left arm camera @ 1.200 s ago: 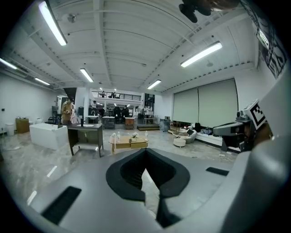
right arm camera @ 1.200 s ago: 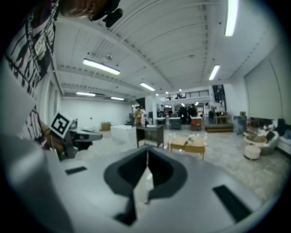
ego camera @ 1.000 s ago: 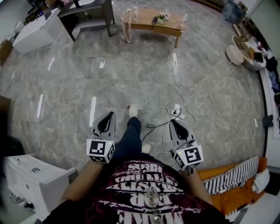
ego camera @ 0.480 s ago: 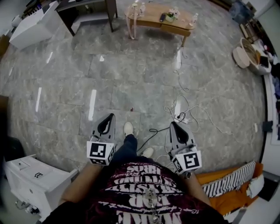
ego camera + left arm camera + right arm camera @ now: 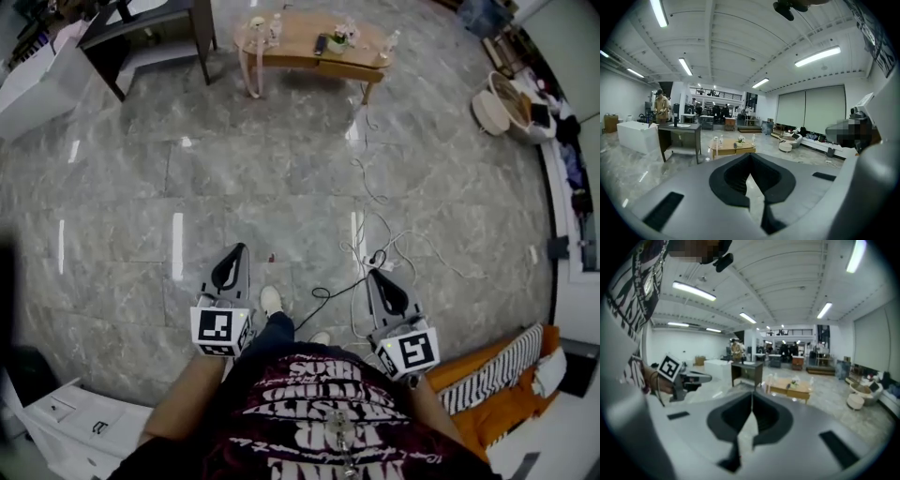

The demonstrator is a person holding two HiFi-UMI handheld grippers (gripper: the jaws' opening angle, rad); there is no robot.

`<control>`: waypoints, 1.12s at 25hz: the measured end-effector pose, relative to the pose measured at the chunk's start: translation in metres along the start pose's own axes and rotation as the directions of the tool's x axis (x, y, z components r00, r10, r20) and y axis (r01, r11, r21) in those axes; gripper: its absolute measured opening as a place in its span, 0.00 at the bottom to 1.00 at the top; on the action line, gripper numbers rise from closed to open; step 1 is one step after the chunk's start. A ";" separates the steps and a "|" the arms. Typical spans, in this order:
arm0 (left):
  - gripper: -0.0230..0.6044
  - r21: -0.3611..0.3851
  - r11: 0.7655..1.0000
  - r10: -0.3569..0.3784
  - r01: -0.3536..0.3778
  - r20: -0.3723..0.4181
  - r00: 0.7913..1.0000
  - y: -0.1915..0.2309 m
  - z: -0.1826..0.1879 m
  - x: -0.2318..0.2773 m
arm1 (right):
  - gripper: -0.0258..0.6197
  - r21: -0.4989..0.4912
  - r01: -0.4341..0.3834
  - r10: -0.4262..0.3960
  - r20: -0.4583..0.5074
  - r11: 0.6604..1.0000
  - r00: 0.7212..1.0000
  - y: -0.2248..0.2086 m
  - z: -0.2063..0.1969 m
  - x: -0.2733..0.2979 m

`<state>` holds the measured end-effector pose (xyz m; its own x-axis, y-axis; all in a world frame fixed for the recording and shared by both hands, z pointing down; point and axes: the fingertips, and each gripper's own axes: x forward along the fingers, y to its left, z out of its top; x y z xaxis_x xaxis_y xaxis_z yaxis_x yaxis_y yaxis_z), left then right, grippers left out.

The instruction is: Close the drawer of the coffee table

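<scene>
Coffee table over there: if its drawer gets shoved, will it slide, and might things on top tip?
It may skid slightly: the coffee table stands on slim legs on a glossy floor. The bottles on top look tall and narrow, so a hard shove might topple them.

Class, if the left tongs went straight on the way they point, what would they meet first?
Probably the coffee table, across bare floor; nothing stands between. The left tongs tilt slightly down, so they might touch floor first; depth is unclear.
</scene>
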<state>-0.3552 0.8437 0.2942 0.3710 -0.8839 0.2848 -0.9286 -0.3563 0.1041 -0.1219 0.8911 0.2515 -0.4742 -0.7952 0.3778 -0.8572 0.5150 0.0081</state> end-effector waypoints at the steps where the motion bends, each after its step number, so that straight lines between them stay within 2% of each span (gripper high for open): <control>1: 0.07 -0.009 1.000 -0.007 0.007 0.008 1.000 0.002 0.004 0.006 | 0.09 -0.005 0.013 -0.013 -0.002 1.000 1.000 -0.002 0.004 0.000; 5: 0.07 -0.017 0.999 -0.045 0.046 0.047 0.998 0.004 0.024 0.031 | 0.09 -0.044 0.067 -0.066 0.019 0.997 0.998 -0.011 0.020 -0.004; 11: 0.07 0.043 0.992 -0.121 0.118 0.080 0.989 -0.012 0.044 0.043 | 0.09 -0.007 0.139 -0.139 0.048 0.990 0.989 -0.027 0.032 -0.008; 16: 0.07 0.051 0.991 -0.125 0.122 0.064 0.990 -0.018 0.037 0.045 | 0.09 -0.013 0.113 -0.112 0.066 0.994 0.992 -0.026 0.026 -0.011; 20: 0.07 0.053 0.993 -0.110 0.107 0.062 0.992 -0.025 0.044 0.060 | 0.09 0.035 0.106 -0.109 0.080 0.994 0.991 -0.045 0.020 -0.012; 28: 0.07 0.044 0.998 -0.042 0.040 0.051 0.998 -0.016 0.064 0.095 | 0.09 0.043 0.021 -0.025 0.104 0.999 0.994 -0.085 0.031 0.040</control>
<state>-0.3047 0.7459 0.2584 0.4098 -0.8823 0.2316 -0.9117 -0.4042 0.0731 -0.0747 0.8057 0.2377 -0.4709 -0.8369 0.2790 -0.8747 0.4840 -0.0243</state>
